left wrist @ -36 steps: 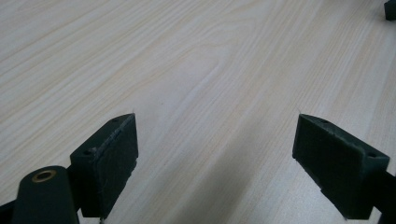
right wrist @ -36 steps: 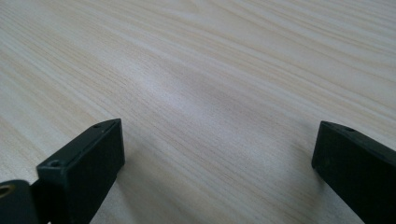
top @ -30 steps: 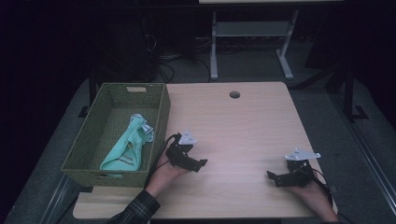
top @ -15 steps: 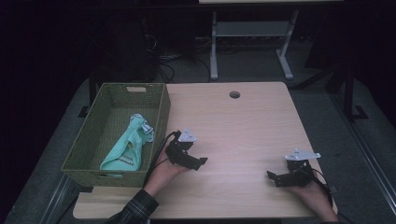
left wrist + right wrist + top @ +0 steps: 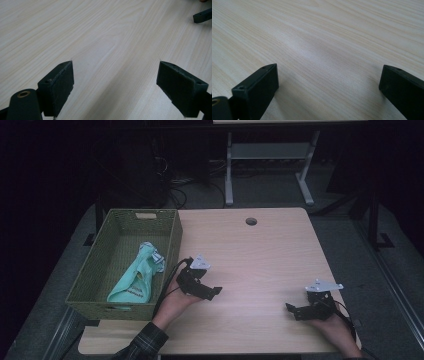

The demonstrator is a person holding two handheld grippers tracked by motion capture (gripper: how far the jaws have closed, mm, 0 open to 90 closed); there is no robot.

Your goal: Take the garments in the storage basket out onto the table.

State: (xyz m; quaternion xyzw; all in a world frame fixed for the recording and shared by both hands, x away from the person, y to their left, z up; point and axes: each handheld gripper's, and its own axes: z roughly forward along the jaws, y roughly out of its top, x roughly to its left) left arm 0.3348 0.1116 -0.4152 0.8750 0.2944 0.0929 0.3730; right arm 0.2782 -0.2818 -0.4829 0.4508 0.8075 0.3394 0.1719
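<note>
A: Nothing has really moved since a second ago; both hands sit where they were. Counter (image 5: pixel 260 255) bare wood, green basket (image 5: pixel 167 245) touching its left edge, teal cloth (image 5: pixel 134 281) lying inside it.

B: Grippers?

A: Left gripper (image 5: pixel 115 82) low over the counter just beside the basket, fingers wide apart, holding nothing. Right gripper (image 5: pixel 329 85) near the front right corner, fingers apart too.

Table (image 5: pixel 260 255): pale wood, fine straight grain, one dark round hole near the far edge. Woven basket (image 5: pixel 170 245): olive green. Cloth (image 5: pixel 135 280) in the basket: mint green with white patches. Left gripper (image 5: pixel 212 291) and right gripper (image 5: pixel 292 309): black jaws, grey top plates, black cables. Sleeve (image 5: pixel 145 342): dark plaid. Floor: dark grey.
</note>
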